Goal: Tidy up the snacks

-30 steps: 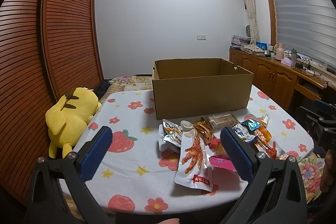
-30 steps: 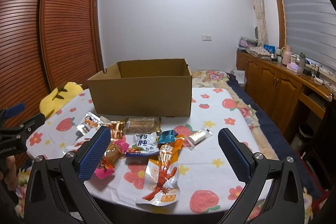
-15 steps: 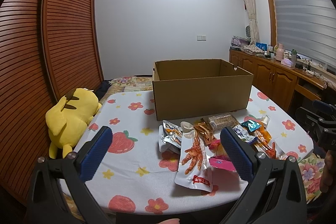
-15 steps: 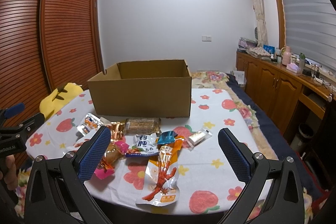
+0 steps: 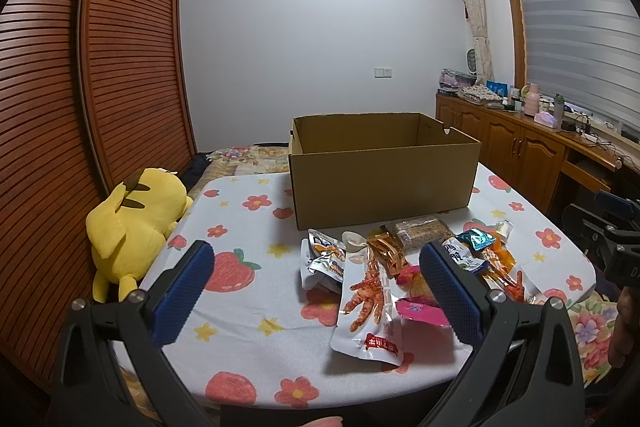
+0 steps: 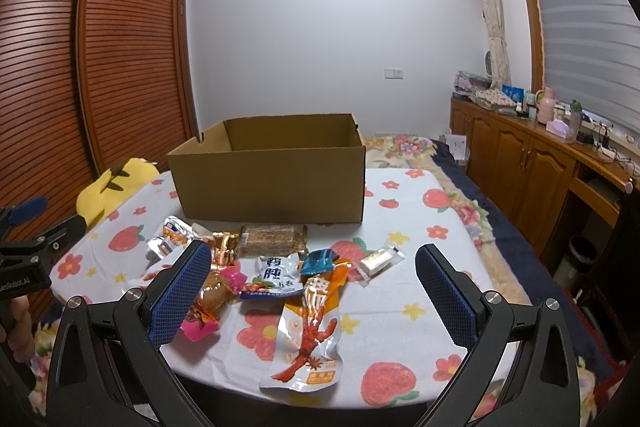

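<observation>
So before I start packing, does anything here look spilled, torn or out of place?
Nothing looks spilled or torn. The snack packets lie in a loose overlapping heap before the cardboard box; the chicken-foot packet reaches the table edge.

A desk (image 6: 436, 311) draped in a white cloth printed with strawberries and flowers carries an open cardboard box (image 6: 272, 187) toward its far side. Snack packets (image 6: 280, 271) lie scattered in front of the box, among them a chicken-foot pouch (image 6: 308, 343) near the front edge and a brown bar (image 6: 274, 239) close to the box.
</observation>
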{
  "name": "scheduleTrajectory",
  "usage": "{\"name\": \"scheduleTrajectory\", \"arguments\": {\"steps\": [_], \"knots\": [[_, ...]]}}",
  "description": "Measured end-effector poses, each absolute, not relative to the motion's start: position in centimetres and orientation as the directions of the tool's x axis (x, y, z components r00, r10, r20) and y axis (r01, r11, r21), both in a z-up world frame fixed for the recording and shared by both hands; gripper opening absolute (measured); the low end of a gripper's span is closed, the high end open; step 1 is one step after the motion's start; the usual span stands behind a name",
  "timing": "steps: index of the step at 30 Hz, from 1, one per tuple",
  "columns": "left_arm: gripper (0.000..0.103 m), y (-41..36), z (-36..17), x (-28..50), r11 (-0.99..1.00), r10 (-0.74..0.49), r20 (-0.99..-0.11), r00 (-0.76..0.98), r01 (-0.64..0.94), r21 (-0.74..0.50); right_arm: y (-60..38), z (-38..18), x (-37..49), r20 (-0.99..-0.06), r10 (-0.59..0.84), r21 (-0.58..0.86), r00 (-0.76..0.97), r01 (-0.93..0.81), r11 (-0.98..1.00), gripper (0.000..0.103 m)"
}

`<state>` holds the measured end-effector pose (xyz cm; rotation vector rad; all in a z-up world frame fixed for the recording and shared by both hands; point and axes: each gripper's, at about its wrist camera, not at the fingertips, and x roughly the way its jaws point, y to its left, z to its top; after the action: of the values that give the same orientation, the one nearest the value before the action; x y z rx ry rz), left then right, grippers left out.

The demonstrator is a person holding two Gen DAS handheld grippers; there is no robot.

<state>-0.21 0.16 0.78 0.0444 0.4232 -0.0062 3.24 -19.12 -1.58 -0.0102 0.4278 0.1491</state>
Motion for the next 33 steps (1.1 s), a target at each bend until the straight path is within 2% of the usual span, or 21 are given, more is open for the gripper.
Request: {"name": "scheduleTrajectory", "arguments": {"steps": [19, 33], "knots": [[0.103, -0.4, 0.5, -0.3, 0.999, -0.002, -0.417, 0.909, 0.021, 0.041, -19.4, -1.6, 3.0, -0.418, 0.142, 0.023, 0.897, -0.146, 0.989, 0.103], [0.103, -0.1, -2.2, 2.1, 0.998, -0.061, -0.511, 0.857, 0.07, -0.002, -19.8, -4.0, 4.4, -0.495, 0.159, 0.029, 0.854, -0.167, 0.986, 0.103]]}}
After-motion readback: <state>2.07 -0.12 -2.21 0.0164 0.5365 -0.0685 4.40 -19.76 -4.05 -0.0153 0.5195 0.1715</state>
